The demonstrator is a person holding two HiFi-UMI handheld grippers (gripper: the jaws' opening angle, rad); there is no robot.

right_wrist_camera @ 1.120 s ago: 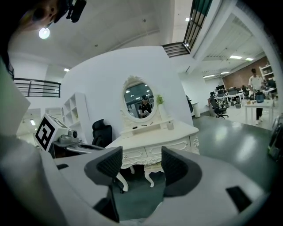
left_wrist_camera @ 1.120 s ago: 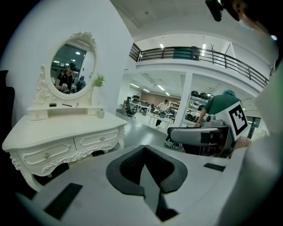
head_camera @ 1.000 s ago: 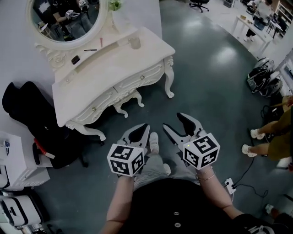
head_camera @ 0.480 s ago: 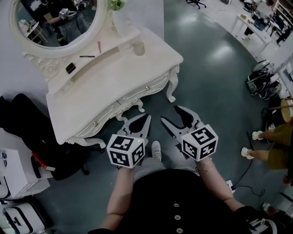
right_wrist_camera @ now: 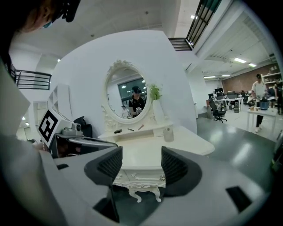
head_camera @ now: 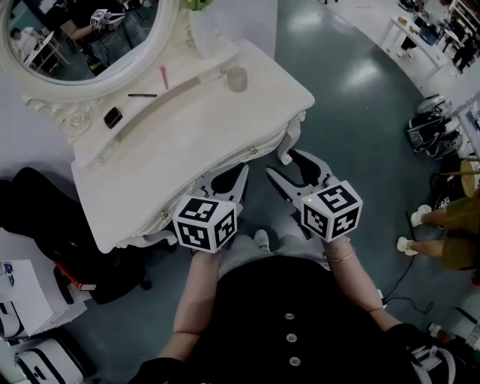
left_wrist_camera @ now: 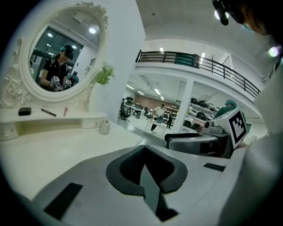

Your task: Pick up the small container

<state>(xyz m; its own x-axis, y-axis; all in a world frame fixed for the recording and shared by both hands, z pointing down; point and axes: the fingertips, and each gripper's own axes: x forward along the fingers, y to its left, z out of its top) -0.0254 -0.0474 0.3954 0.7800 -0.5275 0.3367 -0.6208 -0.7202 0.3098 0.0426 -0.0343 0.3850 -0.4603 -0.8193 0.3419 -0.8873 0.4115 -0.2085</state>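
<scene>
The small container (head_camera: 237, 79) stands upright on the white tabletop (head_camera: 195, 142), in the upper middle of the head view. Its long axis is vertical and its mouth faces up. It is pale and translucent; whether anything is in it cannot be told. It sits just beside the right end of the raised shelf (head_camera: 150, 105) that runs under the oval mirror (head_camera: 82, 34), with bare tabletop all around it. In the left gripper view it appears small at centre left (left_wrist_camera: 104, 127), and in the right gripper view just right of centre (right_wrist_camera: 168, 134), past the jaws.

On the shelf, well apart from the container, lie a pink stick (head_camera: 163, 77), a thin dark stick (head_camera: 142, 95) and a small black block (head_camera: 112, 117). A green sprig (head_camera: 196, 4) shows at the top edge of the head view, above the container.

Both grippers are low in the head view, at the near edge of the tabletop and well apart from the container. The left gripper (head_camera: 236, 174) has its jaws brought together at the tips, with nothing between them (left_wrist_camera: 144, 152). The right gripper (head_camera: 289, 166) has its jaws spread wide and empty; in its own view (right_wrist_camera: 141, 165) the carved front of the tabletop and one curved leg show through the gap.
</scene>
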